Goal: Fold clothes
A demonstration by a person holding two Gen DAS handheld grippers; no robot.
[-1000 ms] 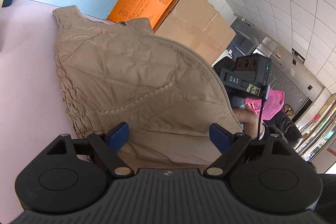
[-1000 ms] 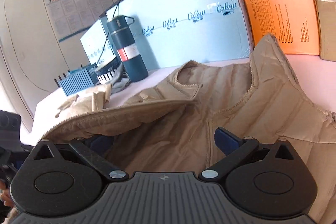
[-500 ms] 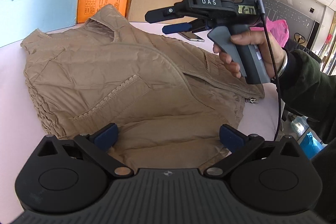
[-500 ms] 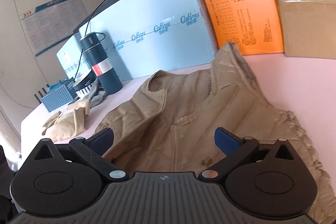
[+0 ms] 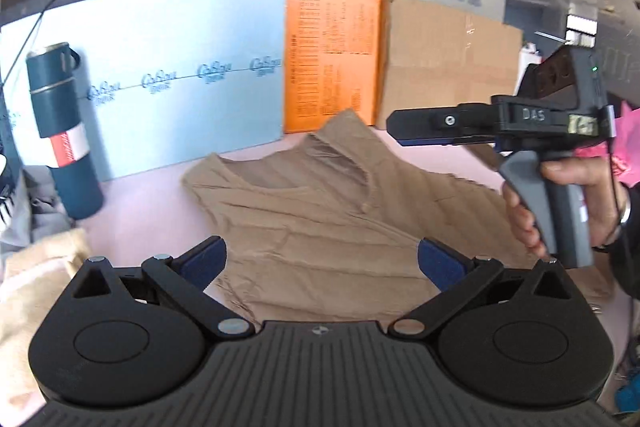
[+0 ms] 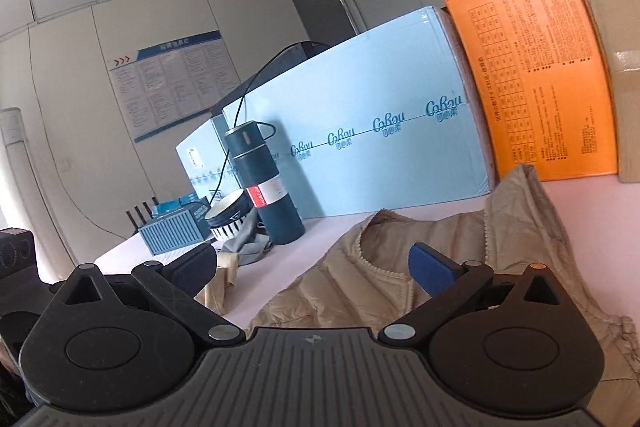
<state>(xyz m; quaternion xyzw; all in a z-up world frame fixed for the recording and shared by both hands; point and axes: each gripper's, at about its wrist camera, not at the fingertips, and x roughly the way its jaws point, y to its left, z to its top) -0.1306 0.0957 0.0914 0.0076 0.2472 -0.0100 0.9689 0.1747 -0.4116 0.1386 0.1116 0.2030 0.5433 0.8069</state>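
Both pairs of blue-padded fingers spread wide, nothing between them — left gripper (image 5: 320, 261), right gripper (image 6: 314, 267), each raised off the cloth. The tan quilted sleeveless vest (image 5: 340, 227) lies flat on the pale pink table (image 5: 144, 195), not folded over. We judge a fresh hold on an edge comes next.

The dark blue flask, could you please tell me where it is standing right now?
The dark blue flask stands upright at the table's far left, against the light blue board, beside a striped bowl.
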